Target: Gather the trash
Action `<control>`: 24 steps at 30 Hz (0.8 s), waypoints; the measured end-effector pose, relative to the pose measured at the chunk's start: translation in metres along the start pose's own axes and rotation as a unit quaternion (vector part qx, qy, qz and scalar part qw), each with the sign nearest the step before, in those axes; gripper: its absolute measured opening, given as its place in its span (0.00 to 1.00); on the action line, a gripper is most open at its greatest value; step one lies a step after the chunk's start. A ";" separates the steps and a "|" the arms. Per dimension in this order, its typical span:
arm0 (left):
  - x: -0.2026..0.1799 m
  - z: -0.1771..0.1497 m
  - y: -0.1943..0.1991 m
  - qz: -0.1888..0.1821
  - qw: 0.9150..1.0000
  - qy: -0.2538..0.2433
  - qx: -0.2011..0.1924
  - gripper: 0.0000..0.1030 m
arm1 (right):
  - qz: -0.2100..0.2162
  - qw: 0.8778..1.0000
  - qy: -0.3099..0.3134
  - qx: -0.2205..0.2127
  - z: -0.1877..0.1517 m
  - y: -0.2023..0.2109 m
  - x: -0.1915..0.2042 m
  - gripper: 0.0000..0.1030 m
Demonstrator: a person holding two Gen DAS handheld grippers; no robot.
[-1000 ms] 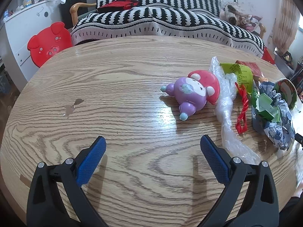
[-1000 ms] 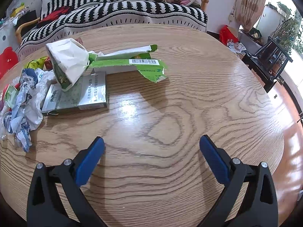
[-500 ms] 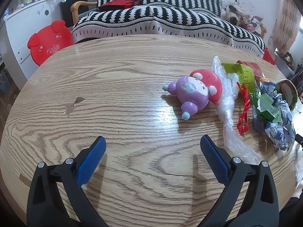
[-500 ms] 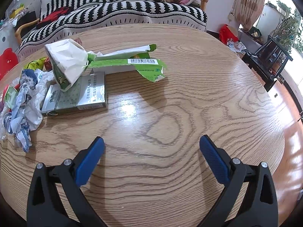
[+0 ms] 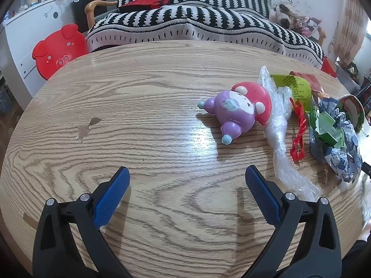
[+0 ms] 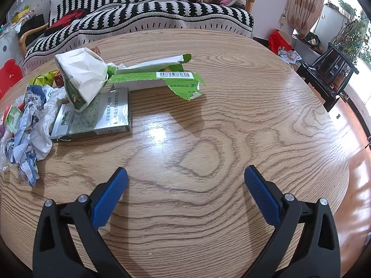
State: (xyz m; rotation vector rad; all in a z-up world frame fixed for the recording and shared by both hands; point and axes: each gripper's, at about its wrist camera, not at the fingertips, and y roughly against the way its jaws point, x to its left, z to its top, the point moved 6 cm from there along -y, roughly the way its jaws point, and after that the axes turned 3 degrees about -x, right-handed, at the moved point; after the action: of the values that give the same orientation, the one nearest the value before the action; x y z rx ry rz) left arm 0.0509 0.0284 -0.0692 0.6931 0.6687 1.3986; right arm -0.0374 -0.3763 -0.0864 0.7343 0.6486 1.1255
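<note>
Trash lies on a round wooden table (image 5: 139, 92). In the left wrist view there is clear crumpled plastic (image 5: 278, 125), a red twisted strip (image 5: 299, 129), a green wrapper (image 5: 296, 88) and crumpled blue-white paper with green pieces (image 5: 336, 143). In the right wrist view there is a torn green-white carton (image 6: 148, 74), a flat silver-green box (image 6: 97, 115) and crumpled paper (image 6: 30, 125). My left gripper (image 5: 186, 180) is open and empty, short of the plastic. My right gripper (image 6: 185, 180) is open and empty, short of the box.
A purple and red toy figure (image 5: 236, 108) lies beside the plastic. A striped sofa (image 5: 197, 18) stands behind the table, with a red pig-shaped stool (image 5: 58, 48) at its left. A dark chair (image 6: 329, 74) stands off the table's right side.
Both views have shifted very slightly; the table objects sit a touch lower and nearer. Both grippers stay open and empty.
</note>
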 end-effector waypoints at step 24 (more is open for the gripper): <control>-0.003 -0.004 -0.006 -0.002 1.000 -0.005 0.011 0.94 | -0.005 1.000 0.006 -0.004 0.002 0.000 0.004 0.95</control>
State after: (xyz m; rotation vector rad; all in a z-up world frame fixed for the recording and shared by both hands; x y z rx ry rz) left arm 0.0516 0.0249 -0.0769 0.7149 0.6770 1.3849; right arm -0.0349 -0.3730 -0.0855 0.7174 0.6565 1.1241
